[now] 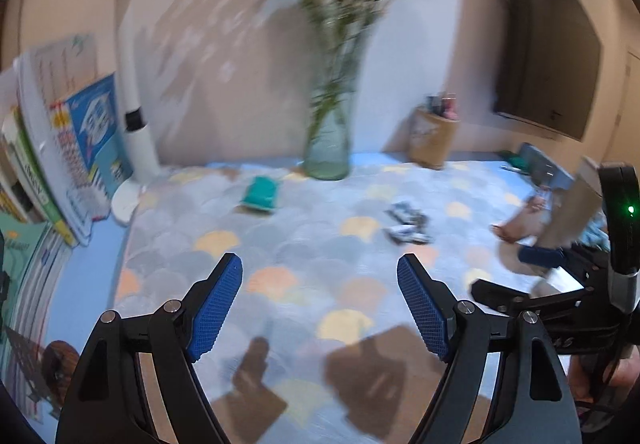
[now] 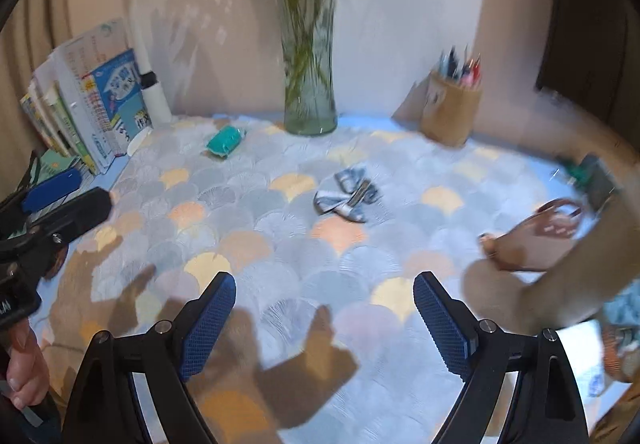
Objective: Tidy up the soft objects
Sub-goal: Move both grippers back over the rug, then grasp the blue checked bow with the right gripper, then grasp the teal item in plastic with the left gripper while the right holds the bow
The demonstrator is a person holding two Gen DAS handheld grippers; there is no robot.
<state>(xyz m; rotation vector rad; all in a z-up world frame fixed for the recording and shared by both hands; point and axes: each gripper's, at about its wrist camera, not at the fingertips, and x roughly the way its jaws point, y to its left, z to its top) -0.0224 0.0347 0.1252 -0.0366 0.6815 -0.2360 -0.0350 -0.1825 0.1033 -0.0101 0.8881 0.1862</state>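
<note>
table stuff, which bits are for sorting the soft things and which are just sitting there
For the job:
- teal soft item
- blue-and-white bow
- pink looped piece

Just lying about:
- glass vase of stems
- pen holder
- books
- desk lamp
- patterned mat

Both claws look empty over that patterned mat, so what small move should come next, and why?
Probably ease the right gripper forward toward the blue-grey bow: its jaws stand open and empty, and the bow lies loose on the mat straight ahead.
</note>
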